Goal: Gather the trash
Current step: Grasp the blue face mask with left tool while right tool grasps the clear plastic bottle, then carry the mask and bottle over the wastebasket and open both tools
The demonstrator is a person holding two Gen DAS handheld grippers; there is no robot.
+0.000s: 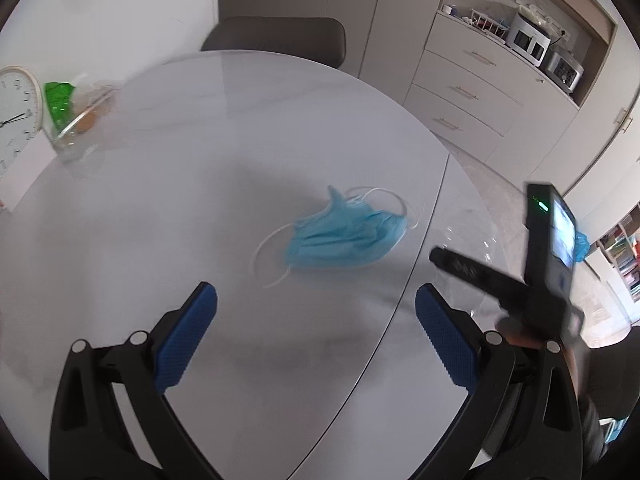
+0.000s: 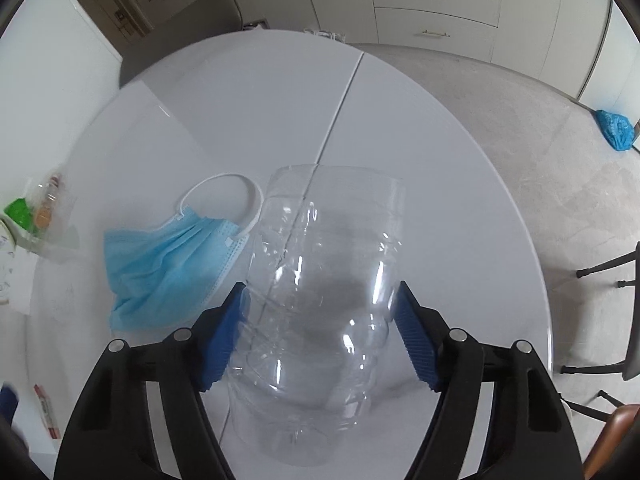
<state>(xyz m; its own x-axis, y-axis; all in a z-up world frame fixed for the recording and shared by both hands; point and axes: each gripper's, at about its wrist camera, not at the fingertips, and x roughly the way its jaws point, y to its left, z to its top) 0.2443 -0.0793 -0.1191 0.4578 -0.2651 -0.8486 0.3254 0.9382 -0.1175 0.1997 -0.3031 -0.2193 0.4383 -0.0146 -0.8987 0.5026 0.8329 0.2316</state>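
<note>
A crumpled blue face mask (image 1: 344, 236) with white ear loops lies on the white round table (image 1: 200, 184), just ahead of my left gripper (image 1: 316, 300), which is open and empty above the table. My right gripper (image 2: 320, 304) is shut on a clear cut-off plastic bottle (image 2: 320, 292), open end pointing away. The mask (image 2: 168, 268) lies to the left of the bottle in the right wrist view. The right gripper's finger (image 1: 472, 268) and its camera unit show at the right of the left wrist view.
A clear container with green and orange items (image 1: 72, 116) and a white clock (image 1: 16, 116) stand at the table's far left. A grey chair (image 1: 276, 38) is behind the table. Drawers (image 1: 472, 92) line the wall. A blue bag (image 2: 616, 128) lies on the floor.
</note>
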